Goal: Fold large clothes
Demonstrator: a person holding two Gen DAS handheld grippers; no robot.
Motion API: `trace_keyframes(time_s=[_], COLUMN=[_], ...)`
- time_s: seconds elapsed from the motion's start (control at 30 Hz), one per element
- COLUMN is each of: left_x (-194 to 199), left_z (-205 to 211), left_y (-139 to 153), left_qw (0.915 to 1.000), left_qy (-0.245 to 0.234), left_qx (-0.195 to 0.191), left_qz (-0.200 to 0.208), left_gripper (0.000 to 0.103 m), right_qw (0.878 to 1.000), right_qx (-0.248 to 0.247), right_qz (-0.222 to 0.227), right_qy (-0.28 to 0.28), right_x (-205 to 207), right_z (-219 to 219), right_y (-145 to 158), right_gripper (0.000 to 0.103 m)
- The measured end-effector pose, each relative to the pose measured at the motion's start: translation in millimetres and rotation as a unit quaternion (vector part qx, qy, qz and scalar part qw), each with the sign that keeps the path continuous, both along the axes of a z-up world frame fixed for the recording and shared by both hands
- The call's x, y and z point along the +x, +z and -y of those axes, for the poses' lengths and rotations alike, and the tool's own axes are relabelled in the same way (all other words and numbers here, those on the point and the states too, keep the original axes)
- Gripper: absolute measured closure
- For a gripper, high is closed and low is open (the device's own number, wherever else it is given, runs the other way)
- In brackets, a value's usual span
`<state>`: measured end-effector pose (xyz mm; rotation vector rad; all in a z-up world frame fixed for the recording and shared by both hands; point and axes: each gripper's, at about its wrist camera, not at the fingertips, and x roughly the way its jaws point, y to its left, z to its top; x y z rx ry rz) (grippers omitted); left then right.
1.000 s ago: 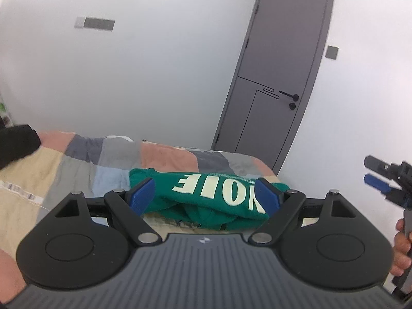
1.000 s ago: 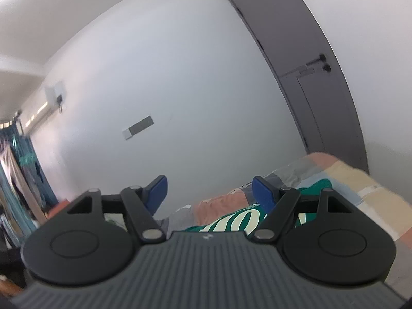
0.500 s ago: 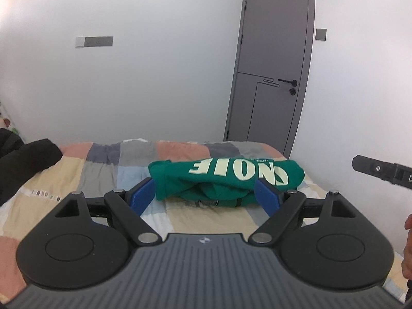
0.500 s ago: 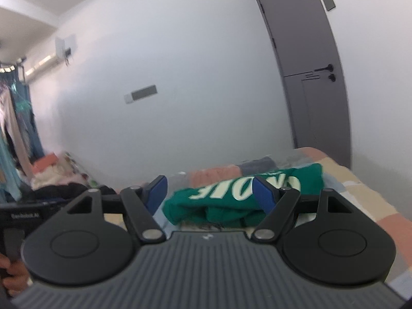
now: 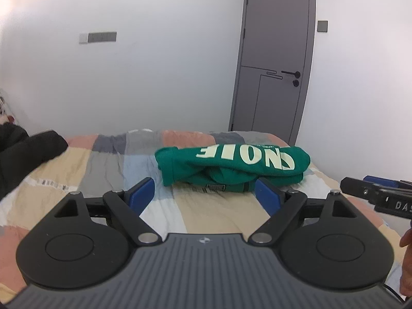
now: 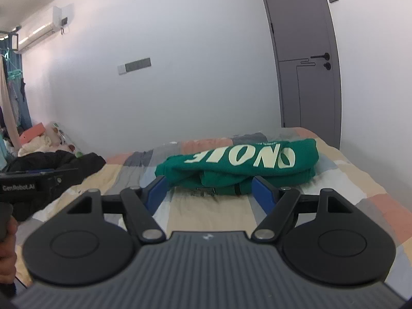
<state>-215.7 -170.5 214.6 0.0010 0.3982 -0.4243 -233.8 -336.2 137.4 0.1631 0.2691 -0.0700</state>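
Note:
A green sweatshirt [image 5: 231, 164] with pale upside-down letters lies bundled on the patchwork bed [image 5: 108, 170], toward its far right. In the right wrist view the same green sweatshirt [image 6: 239, 164] rests beyond the fingers. My left gripper [image 5: 204, 194] hovers short of the garment, open, with nothing between its blue pads. My right gripper [image 6: 208, 191] is also open and empty, just in front of the sweatshirt. Each view catches the other gripper at its edge: the right gripper [image 5: 381, 198] at the right, the left gripper [image 6: 33, 184] at the left, each held by a hand.
Dark black clothing [image 5: 23, 154] is piled at the bed's left side. More laundry and boxes [image 6: 43, 139] are heaped beyond it by the wall. A grey door [image 5: 275, 59] stands behind the bed's far right corner. The white wall runs along the bed's far edge.
Both grippers have pulled back and levelled out; the sweatshirt, which sat right between the left fingers, now lies farther ahead. The right view rolled upright. The jaws stayed open.

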Motion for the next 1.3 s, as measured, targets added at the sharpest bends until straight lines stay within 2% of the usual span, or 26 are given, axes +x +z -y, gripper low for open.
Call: trace_keyframes(time_s=[0.17,0.4,0.9,1.0,1.17,1.3], left_x=[4.7,11.1,11.6,11.0,11.4,10.5], left_z=[-3.6,-8.7,-5.2,-5.2,-4.2,-0.8], left_y=[-6.4,-11.5,-12.4,-12.6,-13.8,-15.2], left_qw=[1.0000,0.9998,0.9998,0.9998,0.9998,0.9997], left_qy=[0.001,0.004,0.007,0.005,-0.006,-0.008], left_qx=[-0.001,-0.005,-0.003,-0.003,-0.002,0.008], left_qz=[-0.009,-0.018,-0.019,-0.018,-0.021,-0.020], left_gripper=[0.014,0.014,0.013,0.011,0.000,0.000], right_qw=[1.000,1.000,0.999,0.999,0.999,0.999], right_qx=[-0.017,-0.008,-0.014,-0.015,-0.015,-0.015], right_qz=[-0.011,-0.030,-0.030,-0.030,-0.032,-0.034], right_qy=[0.002,0.001,-0.008,-0.012,-0.015,-0.022], right_x=[5.5,15.8,10.7,9.5,8.7,9.2], right_z=[-8.7,-9.6,-9.0,-8.1,-7.0,-3.8], right_y=[-4.9,-10.6,-8.8,-8.3,-8.5,-8.2], right_gripper=[0.028,0.028,0.028,0.028,0.028,0.027])
